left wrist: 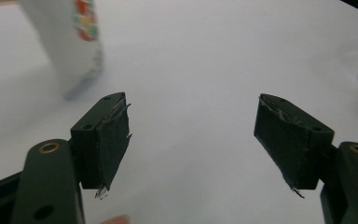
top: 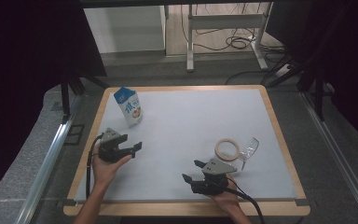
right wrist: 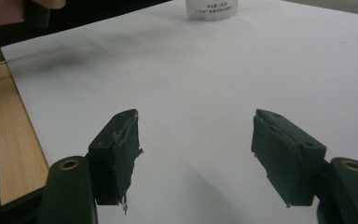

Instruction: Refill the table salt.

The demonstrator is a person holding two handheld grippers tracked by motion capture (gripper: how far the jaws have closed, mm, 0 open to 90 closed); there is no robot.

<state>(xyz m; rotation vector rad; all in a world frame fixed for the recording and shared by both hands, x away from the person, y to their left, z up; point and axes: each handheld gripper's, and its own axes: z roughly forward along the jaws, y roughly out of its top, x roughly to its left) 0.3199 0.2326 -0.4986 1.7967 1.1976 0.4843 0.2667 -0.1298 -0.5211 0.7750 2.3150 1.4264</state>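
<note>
- The milk carton (top: 131, 107) stands upright at the worktop's (top: 186, 135) far left, untouched, just beyond the left tool (top: 137, 147).
- Left tool: jaws wide, nothing between them; it sits nearest the carton, so the grasp looks not yet begun.
- Right tool (top: 192, 170): jaws wide, empty, near the front edge.
- At right, a tape roll (top: 227, 150) touches a tipped wine glass (top: 249, 149); neither is handled.

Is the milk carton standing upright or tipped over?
Upright: the milk carton stands on its base on the white sheet, gabled blue top uppermost.
</note>
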